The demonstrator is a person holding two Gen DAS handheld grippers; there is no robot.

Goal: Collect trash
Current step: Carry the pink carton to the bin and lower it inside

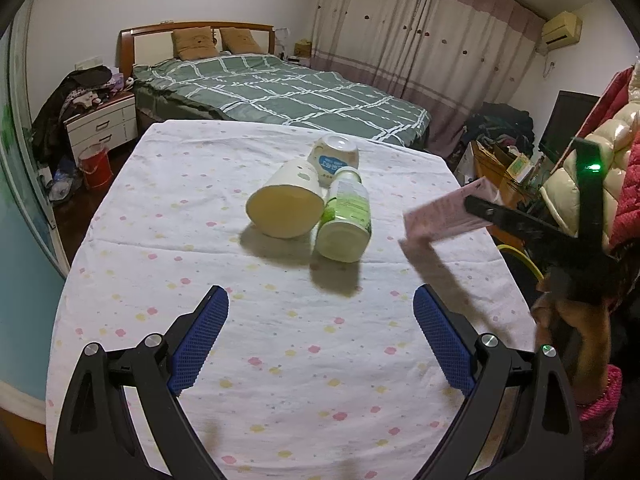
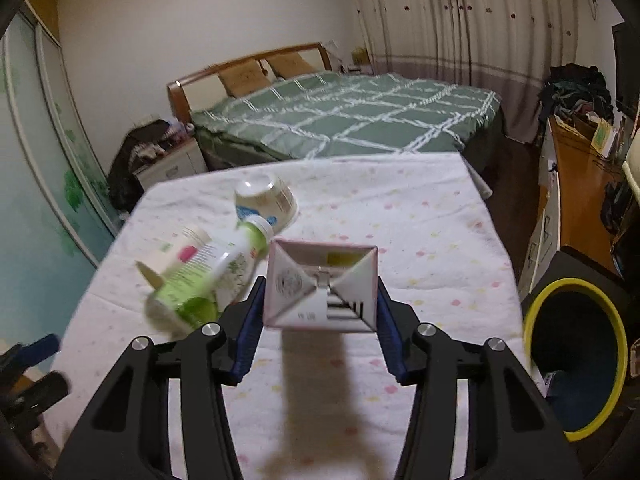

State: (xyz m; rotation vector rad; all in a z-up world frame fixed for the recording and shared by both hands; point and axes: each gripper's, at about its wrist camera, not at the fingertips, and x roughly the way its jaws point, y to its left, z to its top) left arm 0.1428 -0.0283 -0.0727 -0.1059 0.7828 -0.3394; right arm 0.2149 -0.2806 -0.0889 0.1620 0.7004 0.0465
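Gripping a pink-and-white rectangular drink carton (image 2: 320, 286) between its 2 blue pads, the right gripper (image 2: 318, 312) points forward and downward over the table, the carton's folded end facing the camera and its shadow falling on the cloth beneath, so the carton hangs clear of the surface. From the left wrist view the same carton (image 1: 444, 216) shows at the right edge of the table, tilted, with the black arms of the right gripper (image 1: 480, 210) closed around it and the person's hand (image 1: 576, 320) in a pink knitted cuff gripping the handle below. The left gripper (image 1: 320, 336) hovers low over the near part of the white cloth with pink and yellow dots (image 1: 280, 360), angled downward, jaws spread wide with nothing between them. Near the middle of the table lie 3 more pieces together: a cream paper cup on its side (image 1: 286, 204), a green-and-white plastic bottle on its side (image 1: 346, 216) touching it, and a small white bowl-shaped tub turned upside down (image 1: 334, 156) just behind. A dark round bin with a yellow rim (image 2: 576, 356) stands on the floor beside the table's right edge.
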